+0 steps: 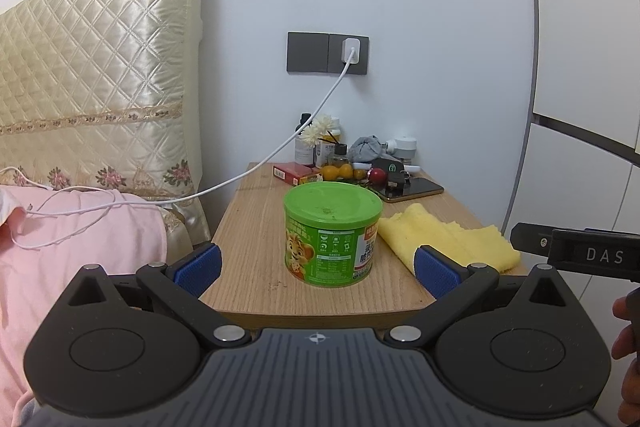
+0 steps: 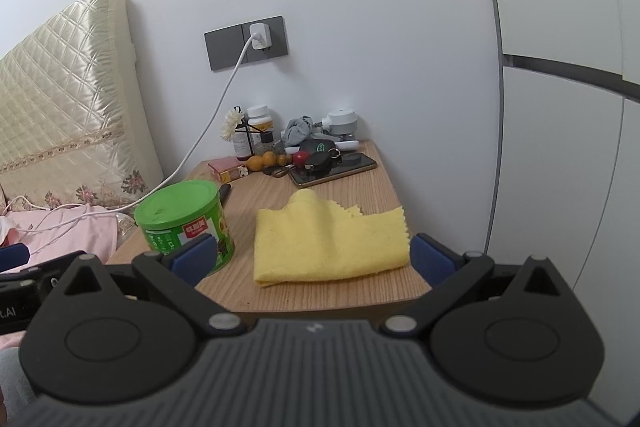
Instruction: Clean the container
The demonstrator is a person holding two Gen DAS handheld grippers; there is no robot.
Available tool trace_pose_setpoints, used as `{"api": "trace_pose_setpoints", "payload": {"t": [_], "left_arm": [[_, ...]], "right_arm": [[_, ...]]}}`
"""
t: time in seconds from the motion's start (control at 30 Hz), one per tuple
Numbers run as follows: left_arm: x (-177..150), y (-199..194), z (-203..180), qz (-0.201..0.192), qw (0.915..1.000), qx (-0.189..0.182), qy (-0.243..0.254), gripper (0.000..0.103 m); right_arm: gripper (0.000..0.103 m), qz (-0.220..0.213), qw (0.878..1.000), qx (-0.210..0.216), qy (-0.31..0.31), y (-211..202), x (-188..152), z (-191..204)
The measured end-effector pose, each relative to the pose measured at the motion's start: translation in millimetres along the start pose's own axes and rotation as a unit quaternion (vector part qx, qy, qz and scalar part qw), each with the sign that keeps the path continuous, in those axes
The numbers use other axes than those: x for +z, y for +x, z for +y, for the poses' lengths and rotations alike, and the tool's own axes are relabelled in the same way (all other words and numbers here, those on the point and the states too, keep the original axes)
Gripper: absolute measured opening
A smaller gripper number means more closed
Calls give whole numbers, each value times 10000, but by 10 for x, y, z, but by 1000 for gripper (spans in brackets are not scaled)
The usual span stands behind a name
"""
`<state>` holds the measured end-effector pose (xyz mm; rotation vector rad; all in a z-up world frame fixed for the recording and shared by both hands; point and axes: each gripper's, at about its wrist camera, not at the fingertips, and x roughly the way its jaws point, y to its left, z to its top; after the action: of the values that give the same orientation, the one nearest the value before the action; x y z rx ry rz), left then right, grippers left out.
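Green container (image 1: 333, 233), short cylinder, upright on wooden tabletop (image 1: 256, 239), near front edge. Flat green lid (image 1: 333, 205) on, a few small dark specks and smudges across its top. Printed wrapper below lid: cartoon tiger on green, block of small white print, red-and-white panel with Chinese characters toward the side facing the cloth. Yellow cloth (image 2: 330, 245), folded, zigzag-cut edge, flat on tabletop just right of container, not touching it. Left gripper (image 1: 318, 269) in front of container, blue-padded fingers (image 1: 199, 269) spread wide, nothing between them, container centred in the gap but further back. Right gripper (image 2: 312, 259) to the right of container, in front of cloth, fingers (image 2: 432, 259) likewise wide apart and empty; left finger pad overlaps container's lower edge in right wrist view, contact impossible to tell. Behind container, against the wall: phone (image 2: 334, 169) lying flat with car key on top, red box (image 1: 291, 173), small bottles, white flower, orange and red round items, crumpled grey fabric, white device. Above and behind container: dark wall plate with white charger (image 1: 351, 48), white cable (image 1: 256, 169) drooping left across tabletop corner onto pink bedding (image 1: 80, 239). Left of container: quilted cream pillow (image 1: 96, 75) with floral band, upright against wall.
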<state>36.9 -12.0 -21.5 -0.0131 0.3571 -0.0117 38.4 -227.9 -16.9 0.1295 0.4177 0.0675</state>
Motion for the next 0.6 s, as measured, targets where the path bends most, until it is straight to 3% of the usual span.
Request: {"api": "trace_pose_setpoints", "payload": {"t": [0.6], "left_arm": [[13, -23, 9, -88, 9998, -144, -61, 103]], "right_arm": [[103, 13, 9999, 152, 28, 24, -16, -27]]}}
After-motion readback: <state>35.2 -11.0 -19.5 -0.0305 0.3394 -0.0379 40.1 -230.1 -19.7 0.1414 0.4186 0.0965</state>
